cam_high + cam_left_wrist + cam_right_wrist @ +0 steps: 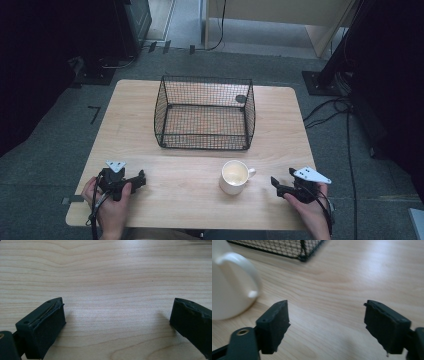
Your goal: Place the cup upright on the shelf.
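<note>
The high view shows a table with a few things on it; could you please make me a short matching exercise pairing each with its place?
Things:
1. mug
2. wire basket
3. left gripper
4. right gripper

Places:
A. far middle of the table
B. near right corner, handle side of the mug
C. near left corner
D. in front of the basket, between the grippers

Pairs: 1-D, 2-A, 3-C, 4-B

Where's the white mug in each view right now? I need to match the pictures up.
High view: the white mug stands right of centre near the front edge, handle toward the right gripper.
Left gripper view: bare wooden table between open jaws; no mug.
Right gripper view: the mug sits at the left edge, handle facing in.
Shared landmark: the black wire basket.
</note>
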`<state>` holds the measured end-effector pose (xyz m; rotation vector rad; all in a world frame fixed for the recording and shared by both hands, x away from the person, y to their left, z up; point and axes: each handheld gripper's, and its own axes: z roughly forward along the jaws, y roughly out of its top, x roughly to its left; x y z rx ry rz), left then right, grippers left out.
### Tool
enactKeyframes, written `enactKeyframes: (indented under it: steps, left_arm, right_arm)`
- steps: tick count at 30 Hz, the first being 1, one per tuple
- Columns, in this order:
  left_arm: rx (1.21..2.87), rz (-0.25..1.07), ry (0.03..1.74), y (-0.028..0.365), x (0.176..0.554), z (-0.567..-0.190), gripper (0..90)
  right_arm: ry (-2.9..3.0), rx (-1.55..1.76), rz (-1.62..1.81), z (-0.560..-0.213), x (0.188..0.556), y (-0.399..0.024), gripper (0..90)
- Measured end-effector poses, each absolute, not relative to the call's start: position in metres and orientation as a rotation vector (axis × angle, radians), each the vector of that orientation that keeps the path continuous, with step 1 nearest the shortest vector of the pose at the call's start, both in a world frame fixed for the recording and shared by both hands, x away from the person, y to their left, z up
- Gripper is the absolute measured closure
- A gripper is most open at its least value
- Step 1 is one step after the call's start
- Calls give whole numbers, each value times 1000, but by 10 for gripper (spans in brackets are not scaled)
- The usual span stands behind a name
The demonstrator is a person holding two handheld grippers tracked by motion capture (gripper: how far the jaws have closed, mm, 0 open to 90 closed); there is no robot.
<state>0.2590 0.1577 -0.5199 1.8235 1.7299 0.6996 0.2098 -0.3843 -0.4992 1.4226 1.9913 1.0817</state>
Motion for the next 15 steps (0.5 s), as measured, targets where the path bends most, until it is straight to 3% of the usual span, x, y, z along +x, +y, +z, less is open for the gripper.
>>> enactKeyframes:
  steps: [3, 10, 15]
  left_arm:
    - [1823, 700, 1730, 158, 259, -520, 0]
    - [1822, 700, 1730, 158, 259, -520, 0]
    - [1823, 700, 1730, 158, 259, -520, 0]
  right_arm:
    - [1996, 1382, 1145, -493, 210, -377, 315]
    - [2042, 1287, 1246, -485, 212, -363, 409]
    - [2110, 1220, 1269, -485, 216, -348, 525]
